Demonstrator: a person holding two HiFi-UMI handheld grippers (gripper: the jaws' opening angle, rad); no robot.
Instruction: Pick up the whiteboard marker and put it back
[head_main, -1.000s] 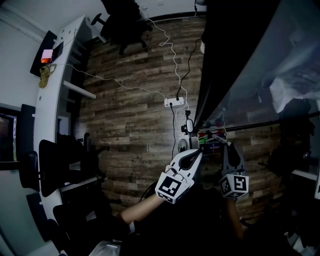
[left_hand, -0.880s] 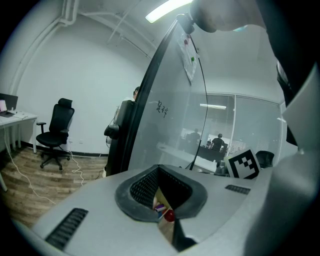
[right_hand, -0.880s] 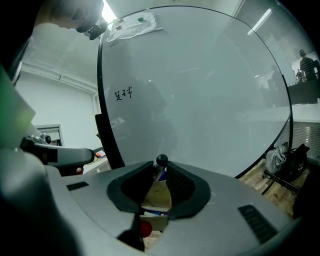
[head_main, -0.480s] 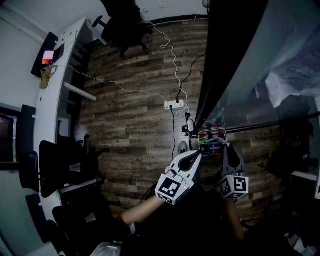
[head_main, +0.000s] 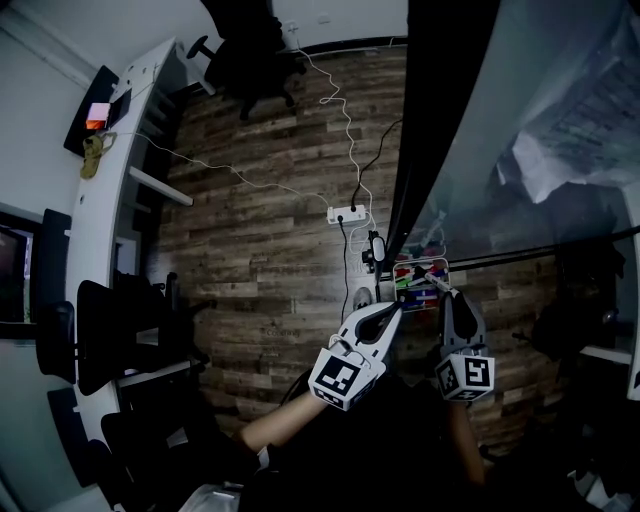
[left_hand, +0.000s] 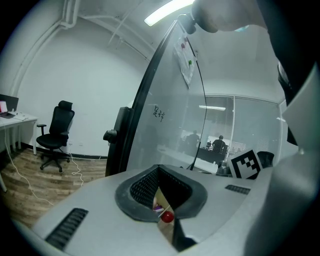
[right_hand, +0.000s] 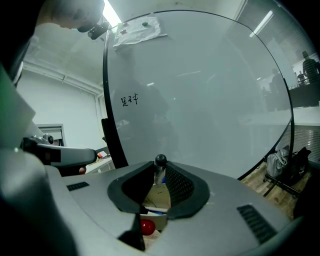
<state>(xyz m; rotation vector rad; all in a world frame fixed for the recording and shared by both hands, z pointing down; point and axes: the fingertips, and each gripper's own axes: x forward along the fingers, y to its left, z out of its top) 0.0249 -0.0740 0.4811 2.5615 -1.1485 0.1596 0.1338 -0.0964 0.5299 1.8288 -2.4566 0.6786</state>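
Note:
The whiteboard marker (right_hand: 159, 167) has a black cap and stands upright between my right gripper's (right_hand: 159, 172) jaws. Those jaws have just been closing and now pinch it near the tips. In the head view the right gripper (head_main: 445, 297) reaches to the marker tray (head_main: 421, 268) at the whiteboard's foot, where several coloured markers lie. My left gripper (head_main: 385, 312) is just left of it, jaws together with nothing between them. In the left gripper view, the left gripper (left_hand: 159, 170) is shut over the tray.
The whiteboard (right_hand: 200, 90) fills the space ahead, on a black frame (head_main: 430, 120). A small red ball (right_hand: 146, 227) lies in the tray. A power strip (head_main: 347, 212) with cables lies on the wood floor. An office chair (head_main: 250, 45) and a white desk (head_main: 105, 220) stand to the left.
The head view has tipped slightly, so the tray sits a little higher in the picture. Both grippers stay almost where they were beside the tray.

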